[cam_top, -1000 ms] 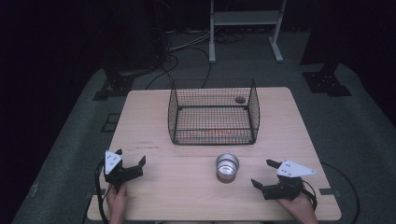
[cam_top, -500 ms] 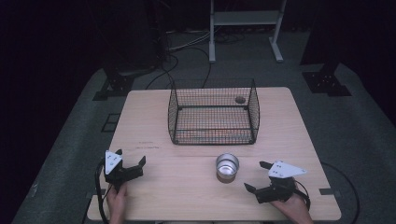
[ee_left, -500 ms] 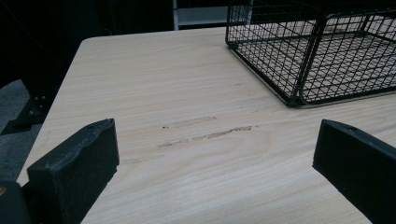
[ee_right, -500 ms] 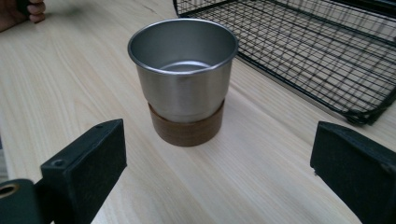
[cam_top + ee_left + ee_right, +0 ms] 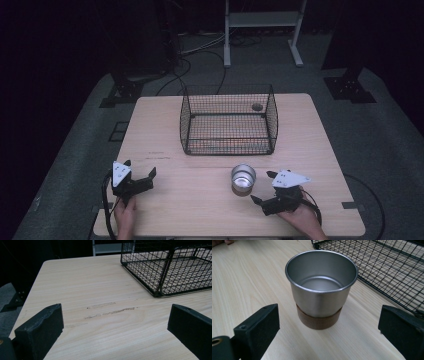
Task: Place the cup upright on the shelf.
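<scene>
Both grippers stand open: the right gripper [image 5: 263,188] has swung toward the steel cup [image 5: 243,178] (upright near the table's [image 5: 200,210] front edge), lining up a grasp, while the left gripper [image 5: 141,174] idles.

High view looks down, distant; both gripper views sit low, close, sharing the table [image 5: 200,200] and wire basket [image 5: 227,120].

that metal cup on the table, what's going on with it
A person holds a two-jaw gripper in each hand. The right gripper is open and aimed at the metal cup, which stands upright and empty on the wooden table, not yet gripped. The left gripper rests open near the table's left edge. A wire basket sits beyond the cup.
</scene>
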The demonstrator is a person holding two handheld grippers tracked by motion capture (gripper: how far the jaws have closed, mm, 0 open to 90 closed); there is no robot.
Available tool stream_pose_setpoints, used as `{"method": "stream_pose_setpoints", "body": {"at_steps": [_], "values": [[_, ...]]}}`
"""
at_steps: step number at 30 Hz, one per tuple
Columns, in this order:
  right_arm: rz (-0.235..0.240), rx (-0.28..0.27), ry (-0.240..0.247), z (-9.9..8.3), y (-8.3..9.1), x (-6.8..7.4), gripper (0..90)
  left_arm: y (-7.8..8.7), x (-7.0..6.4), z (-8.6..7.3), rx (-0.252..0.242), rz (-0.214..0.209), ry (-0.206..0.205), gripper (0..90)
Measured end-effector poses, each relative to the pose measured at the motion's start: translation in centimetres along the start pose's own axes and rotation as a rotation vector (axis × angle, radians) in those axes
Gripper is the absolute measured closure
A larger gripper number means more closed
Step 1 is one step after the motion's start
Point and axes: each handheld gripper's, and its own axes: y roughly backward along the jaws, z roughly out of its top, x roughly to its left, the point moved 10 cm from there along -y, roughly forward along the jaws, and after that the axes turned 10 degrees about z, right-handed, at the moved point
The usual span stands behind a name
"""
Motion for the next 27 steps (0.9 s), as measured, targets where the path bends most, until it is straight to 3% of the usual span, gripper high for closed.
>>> {"method": "stream_pose_setpoints", "body": {"at_steps": [14, 27], "values": [[0.057, 0.009, -0.066, 0.6, -1.8, -0.3, 3.0, 0.0, 0.0, 0.0, -0.001, 0.002, -0.003, 0.0], [0.063, 0.041, -0.053, 1.3, -3.3, -0.3, 2.9, 0.0, 0.0, 0.0, -0.001, 0.002, -0.003, 0.0]]}}
